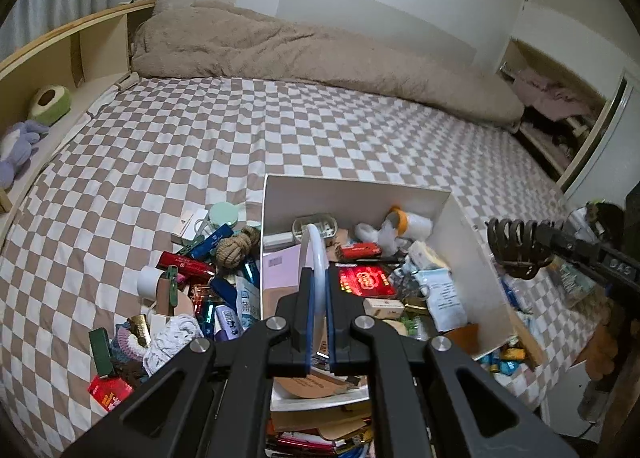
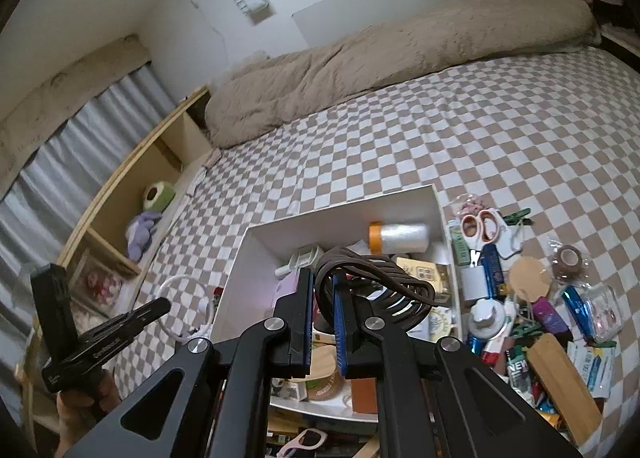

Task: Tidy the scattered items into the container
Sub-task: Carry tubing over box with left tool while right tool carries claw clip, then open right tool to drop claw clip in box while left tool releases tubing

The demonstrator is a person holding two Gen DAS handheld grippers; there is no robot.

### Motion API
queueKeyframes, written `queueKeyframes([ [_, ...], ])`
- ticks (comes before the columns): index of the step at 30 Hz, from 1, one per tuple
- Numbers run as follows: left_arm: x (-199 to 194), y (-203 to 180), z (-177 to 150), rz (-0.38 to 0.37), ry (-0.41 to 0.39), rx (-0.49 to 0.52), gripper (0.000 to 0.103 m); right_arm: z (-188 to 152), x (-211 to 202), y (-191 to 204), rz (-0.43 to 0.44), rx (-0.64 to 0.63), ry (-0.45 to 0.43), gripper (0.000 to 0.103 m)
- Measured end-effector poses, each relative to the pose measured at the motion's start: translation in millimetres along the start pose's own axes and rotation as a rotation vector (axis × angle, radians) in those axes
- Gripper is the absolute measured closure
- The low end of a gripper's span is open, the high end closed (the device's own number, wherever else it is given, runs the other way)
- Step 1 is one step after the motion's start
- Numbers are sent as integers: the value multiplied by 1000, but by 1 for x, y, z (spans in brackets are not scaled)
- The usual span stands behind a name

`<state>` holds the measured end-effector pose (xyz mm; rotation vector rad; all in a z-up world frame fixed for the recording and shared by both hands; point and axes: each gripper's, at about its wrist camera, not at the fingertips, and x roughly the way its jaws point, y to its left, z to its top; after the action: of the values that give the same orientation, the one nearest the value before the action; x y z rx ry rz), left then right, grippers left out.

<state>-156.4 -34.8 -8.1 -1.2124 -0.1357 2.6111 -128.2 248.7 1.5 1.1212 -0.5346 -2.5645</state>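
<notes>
Our left fingers pinch a pale translucent ring; our right fingers clamp on a dark brown claw clip. Both hang over the white box on the checkered bedspread.

The ring is held by a thin edge (we judge it slippery) and could twist free, landing on the clutter pile left of the box. The clip's curved teeth might snag the pads on release. The box looks crowded, so either item could bounce out.
</notes>
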Motion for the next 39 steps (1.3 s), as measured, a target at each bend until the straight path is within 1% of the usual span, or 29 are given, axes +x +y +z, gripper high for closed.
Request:
queueKeyframes([
  [3,11,-8,-3,55,8,44,97,0,11,7,-9,-14,10,93],
  [6,23,-17,-8,84,29,92,97,0,23,13,-15,-26,24,93],
  [12,45,-34,-21,99,78,165,97,2,47,19,-27,-33,50,93],
  [15,53,-39,-23,119,90,194,97,3,58,19,-44,-34,60,93],
  [20,67,-38,-29,143,117,209,97,4,76,16,-68,-40,83,93],
  [25,80,-32,-36,184,147,211,97,4,95,15,-48,-26,110,93],
  [31,92,-26,-44,211,175,218,97,7,123,17,-10,15,141,93],
  [35,99,-23,-50,213,192,219,97,8,141,20,4,27,160,93],
  [39,102,-24,-52,203,192,226,97,8,160,18,58,65,180,93],
])
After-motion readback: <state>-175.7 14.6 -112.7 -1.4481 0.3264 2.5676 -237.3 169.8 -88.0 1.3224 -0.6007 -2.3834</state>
